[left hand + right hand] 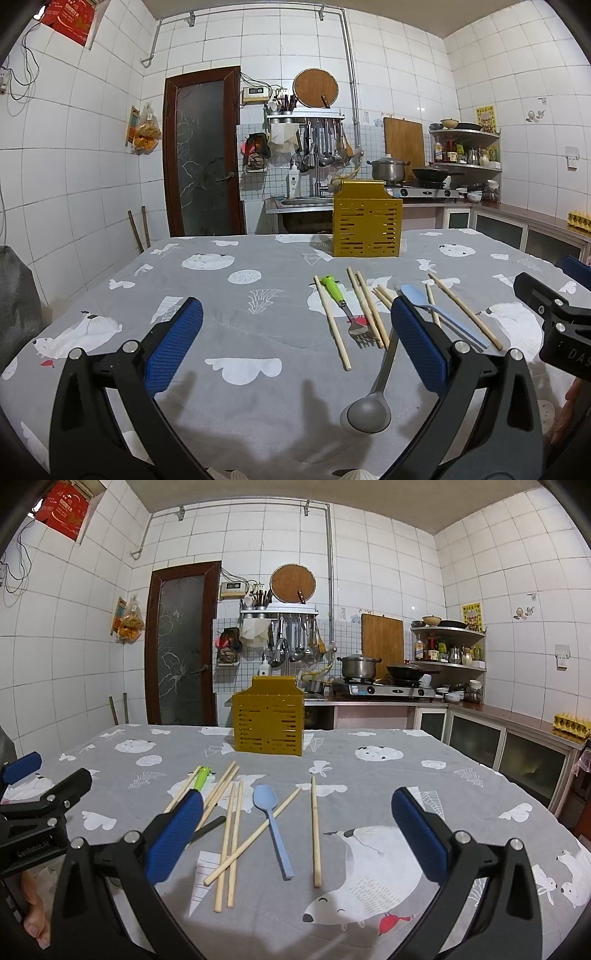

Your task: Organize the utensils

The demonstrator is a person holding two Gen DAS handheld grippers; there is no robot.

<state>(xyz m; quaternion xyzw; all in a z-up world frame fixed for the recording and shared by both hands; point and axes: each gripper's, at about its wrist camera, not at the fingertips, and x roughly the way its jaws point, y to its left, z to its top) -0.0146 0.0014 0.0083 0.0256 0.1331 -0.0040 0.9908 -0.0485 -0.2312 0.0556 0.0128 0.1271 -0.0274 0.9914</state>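
Left wrist view: left gripper [295,347] spread wide, empty, above cloth. Chopsticks [332,323], green-handled fork [341,304], grey ladle [373,395] lie just ahead-right; yellow holder [365,223] far ahead. Sticks look light, stiff, slippery; pinch mid-shaft.

Right wrist view: right gripper [297,834] wide, empty. Blue spoon [275,829] directly ahead between fingers; grab handle.

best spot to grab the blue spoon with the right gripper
Take the blue spoon by its straight handle near the middle, coming from above with the open right gripper, fingers either side of it. It lies flat on the cloth, bowl toward the yellow holder, with chopsticks close on both sides.
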